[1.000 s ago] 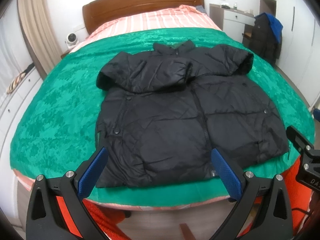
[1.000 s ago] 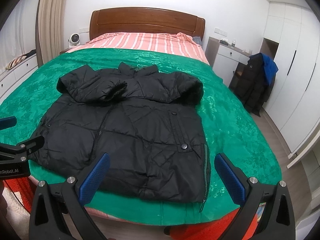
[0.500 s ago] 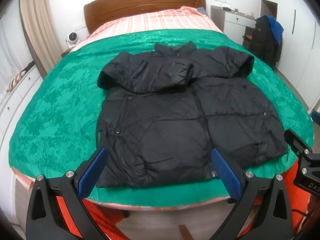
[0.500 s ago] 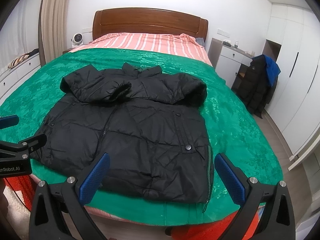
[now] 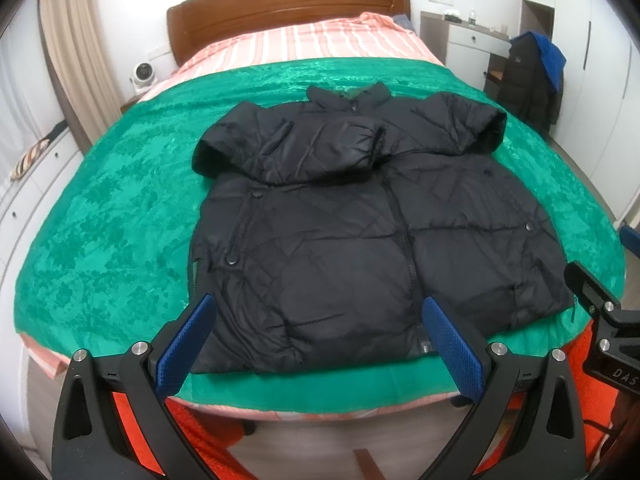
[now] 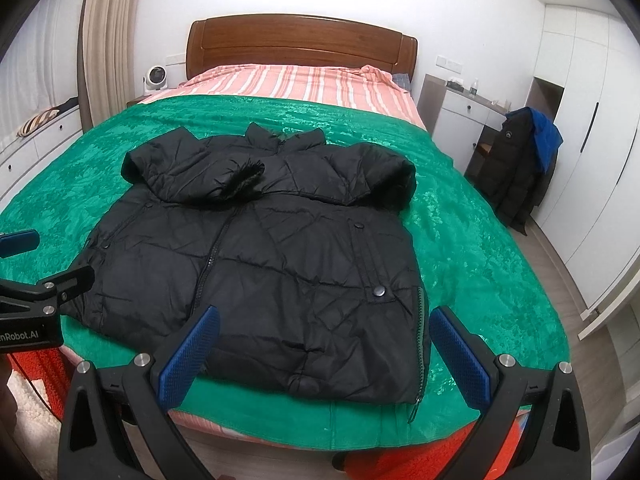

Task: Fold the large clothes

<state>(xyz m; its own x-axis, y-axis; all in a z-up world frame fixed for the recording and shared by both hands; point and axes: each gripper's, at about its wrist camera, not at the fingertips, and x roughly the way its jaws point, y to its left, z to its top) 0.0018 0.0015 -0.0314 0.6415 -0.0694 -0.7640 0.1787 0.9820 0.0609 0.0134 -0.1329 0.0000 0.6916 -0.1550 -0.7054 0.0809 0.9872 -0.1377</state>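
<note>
Both grippers have drawn back and risen a little since a second ago, so the black jacket (image 5: 360, 232) sits slightly smaller and higher in each frame; the garment itself has not shifted. It lies front-up in the centre of both views on the green bedspread (image 5: 120, 216), zipped, collar toward the wooden headboard (image 5: 280, 4) at the top of the frame, and both sleeves already lie folded across the chest.

With the sleeves in, the step in hand looks like the approach for the body fold. The left gripper (image 5: 316, 340) hangs above the hem at the lower centre of its view, jaws spread wide and holding nothing, the hem's left half showing between its blue pads (image 5: 184, 344). The right gripper (image 6: 322, 352) is likewise wide open and empty, over the hem's right corner near the side zip.

The next move probably calls for both to drop to the hem, each pinch a corner through the puffy layers, and carry the bottom edge up toward the collar together, so the padding does not slide or bunch
</note>
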